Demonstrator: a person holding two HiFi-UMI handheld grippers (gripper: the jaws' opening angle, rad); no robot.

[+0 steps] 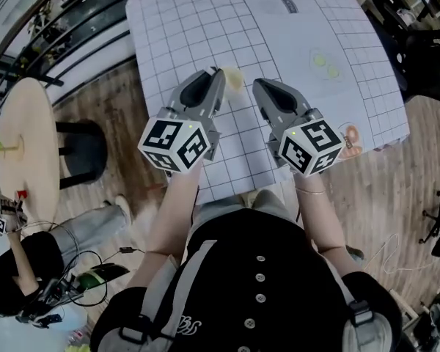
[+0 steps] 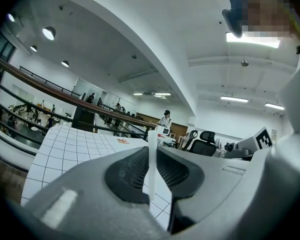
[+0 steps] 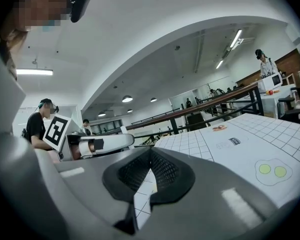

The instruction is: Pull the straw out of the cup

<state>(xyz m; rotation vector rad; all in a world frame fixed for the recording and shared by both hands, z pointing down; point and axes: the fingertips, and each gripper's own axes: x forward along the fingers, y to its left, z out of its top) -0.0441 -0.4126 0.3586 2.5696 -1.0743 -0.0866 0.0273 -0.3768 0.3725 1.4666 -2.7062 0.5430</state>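
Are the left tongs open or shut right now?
Shut: the left tongs pinch a thin white straw, which stands upright between them.

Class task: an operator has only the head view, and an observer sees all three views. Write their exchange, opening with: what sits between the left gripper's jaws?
Observer: A white straw stands upright, pinched between the pads of the left gripper.
Operator: And the right gripper?
Observer: The right gripper is shut, with nothing between its jaws.
Operator: Any cup ahead?
Observer: No cup shows in either gripper view, only the gridded mat.
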